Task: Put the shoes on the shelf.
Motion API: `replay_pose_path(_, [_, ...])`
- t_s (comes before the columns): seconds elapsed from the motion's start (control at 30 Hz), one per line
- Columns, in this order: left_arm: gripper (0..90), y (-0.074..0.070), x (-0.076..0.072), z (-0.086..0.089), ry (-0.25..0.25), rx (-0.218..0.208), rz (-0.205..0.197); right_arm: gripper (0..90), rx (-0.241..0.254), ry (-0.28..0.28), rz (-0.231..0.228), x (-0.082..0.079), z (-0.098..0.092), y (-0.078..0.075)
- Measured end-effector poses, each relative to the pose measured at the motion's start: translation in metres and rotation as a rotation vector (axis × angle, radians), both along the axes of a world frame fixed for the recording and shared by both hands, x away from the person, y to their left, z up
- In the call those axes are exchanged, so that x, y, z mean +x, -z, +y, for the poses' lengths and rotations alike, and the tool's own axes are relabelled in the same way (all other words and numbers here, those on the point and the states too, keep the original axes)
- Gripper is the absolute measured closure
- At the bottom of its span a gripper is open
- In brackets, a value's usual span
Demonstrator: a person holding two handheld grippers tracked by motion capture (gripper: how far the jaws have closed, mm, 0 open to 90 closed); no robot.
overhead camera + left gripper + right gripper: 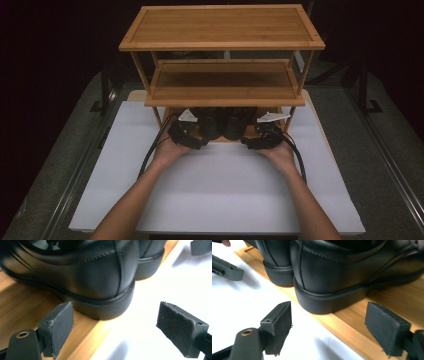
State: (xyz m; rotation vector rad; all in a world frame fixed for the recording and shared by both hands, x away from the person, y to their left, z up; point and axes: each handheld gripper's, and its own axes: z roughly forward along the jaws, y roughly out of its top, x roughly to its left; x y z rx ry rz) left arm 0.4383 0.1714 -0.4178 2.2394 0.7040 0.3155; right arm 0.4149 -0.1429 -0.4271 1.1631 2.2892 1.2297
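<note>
Both our claws, left claw (112, 326) and right claw (328, 327), gape wide and empty before the two black leather shoes (225, 122), which sit on the bamboo rack's bottom shelf (352, 322) at its front edge; grasping remains undone.

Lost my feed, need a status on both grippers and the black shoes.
Left gripper open, right gripper open, nothing held. Pair of black leather shoes on bamboo rack's bottom shelf, heels outward. Nothing in the way.
</note>
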Motion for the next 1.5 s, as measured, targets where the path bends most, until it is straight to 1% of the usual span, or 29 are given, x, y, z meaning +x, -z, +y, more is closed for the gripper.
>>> replay_pose_path(0.1, [13.6,-0.002,-0.006,0.004,0.002,0.003,0.007,19.3,0.004,-0.001,0.006,-0.006,-0.007,-0.003])
replay_pose_path(0.17, [13.6,-0.005,-0.011,0.008,0.001,0.003,0.005,19.2,0.004,-0.001,0.000,-0.011,-0.013,-0.004])
replay_pose_path(0.2, [13.6,-0.006,-0.014,0.010,0.003,0.001,-0.001,19.2,0.008,0.001,-0.001,-0.014,-0.016,-0.005])
replay_pose_path(0.23, [13.6,-0.006,-0.018,0.012,-0.001,-0.008,0.003,19.2,0.010,0.007,0.000,-0.017,-0.020,-0.006])
replay_pose_path(0.3, [13.6,-0.008,-0.026,0.017,-0.003,-0.008,0.003,19.2,0.014,0.013,-0.008,-0.024,-0.028,-0.007])
replay_pose_path(0.43, [13.6,-0.009,-0.045,0.033,-0.006,-0.009,-0.001,19.2,0.026,0.022,-0.029,-0.042,-0.045,-0.008])
replay_pose_path(0.47, [13.7,-0.009,-0.049,0.036,-0.009,-0.014,0.001,19.2,0.027,0.026,-0.029,-0.047,-0.049,-0.008])
replay_pose_path(0.53, [13.7,-0.009,-0.061,0.046,-0.015,-0.009,0.009,19.1,0.029,0.031,-0.022,-0.056,-0.057,-0.008])
replay_pose_path(0.57, [13.6,-0.008,-0.066,0.050,-0.019,-0.010,0.012,19.1,0.027,0.033,-0.027,-0.063,-0.062,-0.007])
replay_pose_path(0.6, [13.6,-0.007,-0.073,0.056,-0.022,-0.008,0.010,18.9,0.029,0.035,-0.026,-0.067,-0.066,-0.006])
replay_pose_path(0.7, [13.7,-0.004,-0.089,0.070,-0.037,-0.004,0.011,18.1,0.028,0.044,-0.016,-0.085,-0.078,0.000])
replay_pose_path(0.77, [13.7,-0.002,-0.097,0.078,-0.050,0.001,0.009,16.5,0.002,0.057,0.002,-0.095,-0.082,0.003])
replay_pose_path(0.83, [13.6,0.000,-0.107,0.088,-0.067,-0.002,0.015,16.2,-0.016,0.060,0.010,-0.104,-0.086,0.005])
replay_pose_path(0.93, [13.6,0.004,-0.120,0.102,-0.081,0.003,0.019,14.8,-0.024,0.052,0.031,-0.118,-0.093,0.010])
replay_pose_path(0.97, [13.5,0.005,-0.125,0.106,-0.085,0.006,0.020,14.3,-0.027,0.058,0.036,-0.122,-0.095,0.011])
replay_pose_path(1.0, [13.1,0.007,-0.130,0.111,-0.093,0.017,0.022,13.8,-0.028,0.063,0.042,-0.127,-0.097,0.012])
replay_pose_path(1.07, [12.1,0.010,-0.137,0.118,-0.102,0.022,0.028,13.2,-0.045,0.080,0.039,-0.137,-0.101,0.015])
replay_pose_path(1.13, [10.5,0.012,-0.144,0.126,-0.117,0.021,0.036,11.1,-0.058,0.094,0.043,-0.144,-0.105,0.018])
replay_pose_path(1.2, [9.4,0.014,-0.152,0.134,-0.123,0.029,0.033,10.6,-0.080,0.103,0.041,-0.152,-0.109,0.020])
replay_pose_path(1.27, [8.6,0.016,-0.159,0.140,-0.121,0.036,0.025,10.3,-0.094,0.111,0.038,-0.158,-0.113,0.022])
replay_pose_path(1.33, [6.9,0.018,-0.163,0.146,-0.131,0.039,0.024,10.3,-0.102,0.118,0.041,-0.162,-0.117,0.024])
replay_pose_path(1.37, [6.3,0.020,-0.166,0.149,-0.137,0.036,0.021,10.3,-0.119,0.122,0.038,-0.164,-0.119,0.025])
replay_pose_path(1.43, [1.8,0.024,-0.170,0.155,-0.144,0.044,0.028,10.2,-0.147,0.125,0.043,-0.165,-0.120,0.027])
replay_pose_path(1.5, [1.3,0.027,-0.174,0.160,-0.144,0.062,0.016,9.8,-0.173,0.129,0.058,-0.164,-0.118,0.029])
